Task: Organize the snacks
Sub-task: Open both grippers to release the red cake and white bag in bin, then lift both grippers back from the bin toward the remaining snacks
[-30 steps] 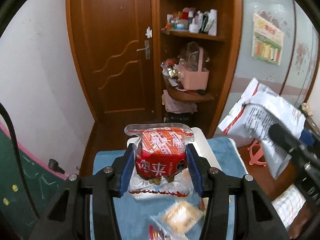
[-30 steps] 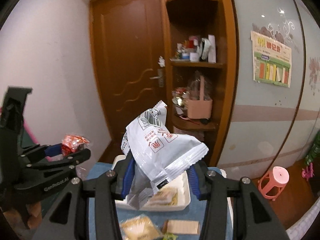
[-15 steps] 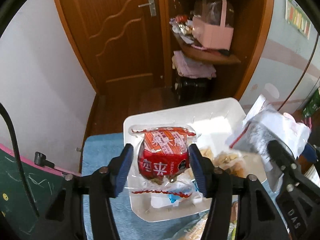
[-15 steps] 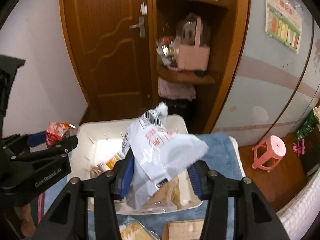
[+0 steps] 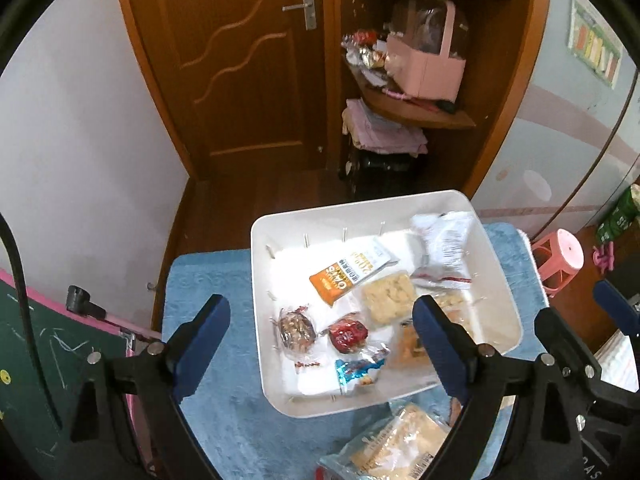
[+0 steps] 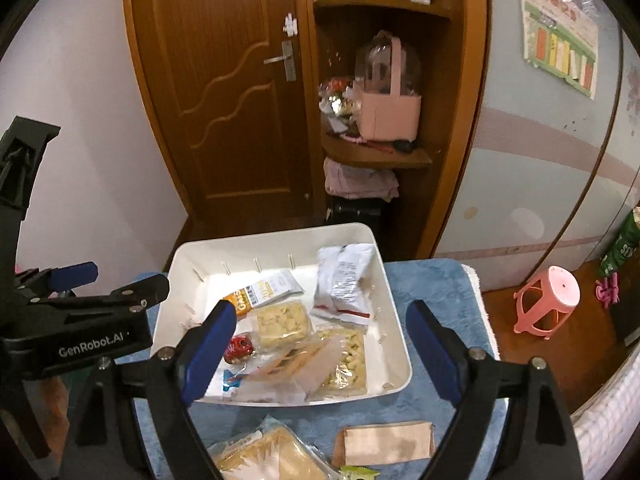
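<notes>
Left wrist view: white tray (image 5: 496,264) sits on a blue towel (image 5: 224,408) covering the desk, loaded with snacks. Inside, an orange-and-white packet (image 5: 349,276) with print that looks like "OATS" in white, the smaller characters too fine to read. Beside it a clear pack of pale crumbly pieces (image 5: 387,298). A white crinkled bag (image 5: 444,248) with a barcode-like block and a red stripe lies in the tray's far right corner. Nearer the front: a red wrapped snack (image 5: 348,334), a brown round snack in clear wrap (image 5: 295,330), and a blue-and-white packet (image 5: 360,372).

Left tool (image 5: 322,322): blue pads spread wide and opening, nothing between them; it hovers above the tray's front half, pads touching none of the packets.

Right wrist view: same white tray (image 6: 394,316), white crinkled bag (image 6: 344,280) leaning at its far right wall. Right tool (image 6: 320,338) also wide and opening, nothing gripped, poised over the tray's front part. The left tool's body at the left edge reads "GenRobot.AI".

Outside the tray, on the towel in front: a large clear pack of tan squares (image 6: 268,456) and a plain brown flat packet (image 6: 384,442). Writing on both unreadable.

Background: wooden door (image 6: 224,92), pink basket (image 6: 390,114) on a corner shelf, pink stool (image 6: 548,300) on the floor, a wall poster (image 6: 560,24) with print too small to read.
</notes>
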Available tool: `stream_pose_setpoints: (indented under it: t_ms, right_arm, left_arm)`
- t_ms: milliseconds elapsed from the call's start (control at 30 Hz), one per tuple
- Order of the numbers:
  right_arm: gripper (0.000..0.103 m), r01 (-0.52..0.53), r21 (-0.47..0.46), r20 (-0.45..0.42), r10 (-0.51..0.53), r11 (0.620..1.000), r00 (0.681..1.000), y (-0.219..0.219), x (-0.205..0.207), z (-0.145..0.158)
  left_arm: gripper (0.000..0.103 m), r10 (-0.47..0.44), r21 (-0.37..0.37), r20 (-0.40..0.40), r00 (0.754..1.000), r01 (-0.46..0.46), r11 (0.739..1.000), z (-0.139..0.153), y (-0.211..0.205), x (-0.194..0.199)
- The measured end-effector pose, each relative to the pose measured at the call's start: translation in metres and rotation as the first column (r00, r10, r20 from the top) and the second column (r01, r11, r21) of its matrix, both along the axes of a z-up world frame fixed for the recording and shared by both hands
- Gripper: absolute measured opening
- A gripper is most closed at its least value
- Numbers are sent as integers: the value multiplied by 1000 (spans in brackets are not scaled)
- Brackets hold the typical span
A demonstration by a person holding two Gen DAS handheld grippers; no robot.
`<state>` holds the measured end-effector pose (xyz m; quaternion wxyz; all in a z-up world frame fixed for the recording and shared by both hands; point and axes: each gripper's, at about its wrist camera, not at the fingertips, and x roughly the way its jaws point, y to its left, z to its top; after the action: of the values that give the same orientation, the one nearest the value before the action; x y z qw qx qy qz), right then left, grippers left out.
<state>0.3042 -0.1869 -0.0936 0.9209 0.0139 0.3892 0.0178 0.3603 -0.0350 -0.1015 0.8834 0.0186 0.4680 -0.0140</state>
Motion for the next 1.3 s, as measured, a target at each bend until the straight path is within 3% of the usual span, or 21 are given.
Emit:
stream_pose_setpoints:
  t_ms: [667, 1000, 1300]
  right_arm:
    - [88, -65, 33, 158, 59, 997, 986, -44, -140, 82]
    - [88, -99, 13, 203, 95, 995, 975, -66, -196, 96]
    - [88, -114, 19, 151, 110, 993, 982, -80, -215, 74]
  left_arm:
    - [92, 10, -56, 205, 979, 2, 998, 101, -30, -151]
    - [92, 30, -82, 227, 973, -12, 997, 110, -39, -215]
    - [92, 31, -53, 216, 976, -20, 998, 95, -47, -249]
